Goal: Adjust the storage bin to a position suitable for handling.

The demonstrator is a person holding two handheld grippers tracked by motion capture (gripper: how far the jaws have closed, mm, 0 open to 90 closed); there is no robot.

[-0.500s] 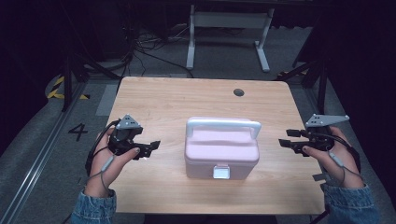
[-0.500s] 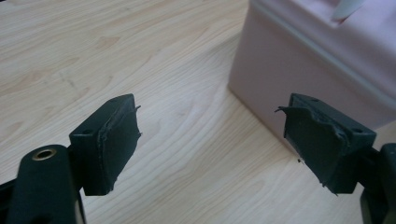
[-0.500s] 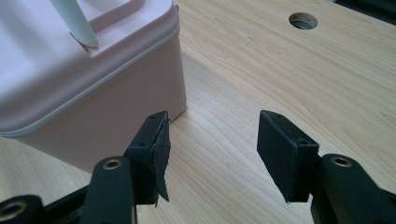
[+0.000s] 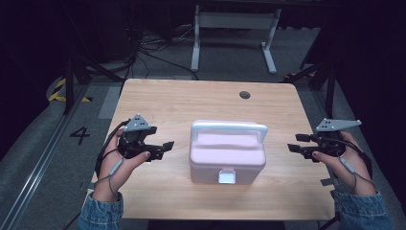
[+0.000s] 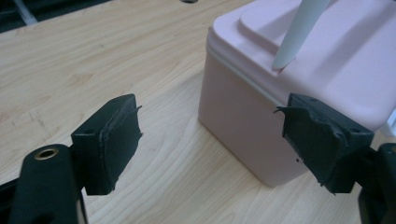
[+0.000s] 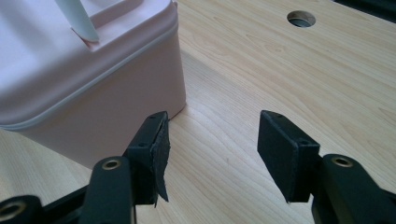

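- The left gripper [image 4: 165, 146] is held low at the near left of the table [image 4: 158, 103]. Its jaws are spread wide and hold nothing.
- The right gripper [image 4: 293, 143] is at the near right. Its jaws are apart too, with only bare wood between them.
- The pink box [image 4: 227, 153] sits in the middle of the table, between both grippers and touching neither.
- Its lid is on, the white clasp [image 4: 226, 177] at the front looks closed, and the white handle [image 4: 229, 127] stands up.
- I think the job has hardly begun. Nothing has been grabbed yet, so reaching the box and opening or lifting it is all left to do.
- Farther back is a small round hole [image 4: 244, 95] in the table.
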